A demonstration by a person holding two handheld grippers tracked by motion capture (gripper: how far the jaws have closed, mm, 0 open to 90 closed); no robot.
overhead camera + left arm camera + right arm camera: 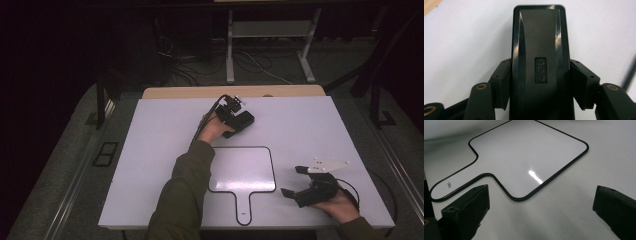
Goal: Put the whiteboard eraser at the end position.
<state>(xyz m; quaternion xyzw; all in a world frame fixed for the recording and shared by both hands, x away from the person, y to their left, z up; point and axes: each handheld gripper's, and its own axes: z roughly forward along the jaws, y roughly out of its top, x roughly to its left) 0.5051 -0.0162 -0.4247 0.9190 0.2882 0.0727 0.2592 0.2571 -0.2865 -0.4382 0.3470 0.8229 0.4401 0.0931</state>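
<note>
I've got the L gripper [239, 121] out at the far-middle of the table [160, 150], clamped on a black eraser [243, 122]. In the L gripper view the eraser [540, 62] runs straight up between my two jaws, both pads pressed flat on its long sides, no gap either side. It's a glossy black block w/ rounded corners and a small embossed label [540, 69] on the top face. Its far end points away from me over white tabletop [461, 50]; can't tell if the underside touches the surface or sits just above it. A strip of wood [430, 5] shows at the top-left corner of that view, which matches the wooden edge [232, 92] past the white top in the high view. The arm in the green sleeve [185, 195] reaches across to it.

R gripper [296, 181] sits near the front-right corner, held in the hand [341, 206], jaws wide apart w/ nothing between them. The grey plate [327, 165] is on top of it. In the R gripper view the jaws stand at the left and right edges and the whiteboard [529, 157] lies flat just ahead of them.

The whiteboard [242, 169] is a small paddle-shaped one w/ a thin black rim, handle [243, 207] pointing toward me, wiped-clean surface w/ a glare spot. It's at front-centre, between the two grippers: near the R one, well apart from the eraser.
</note>
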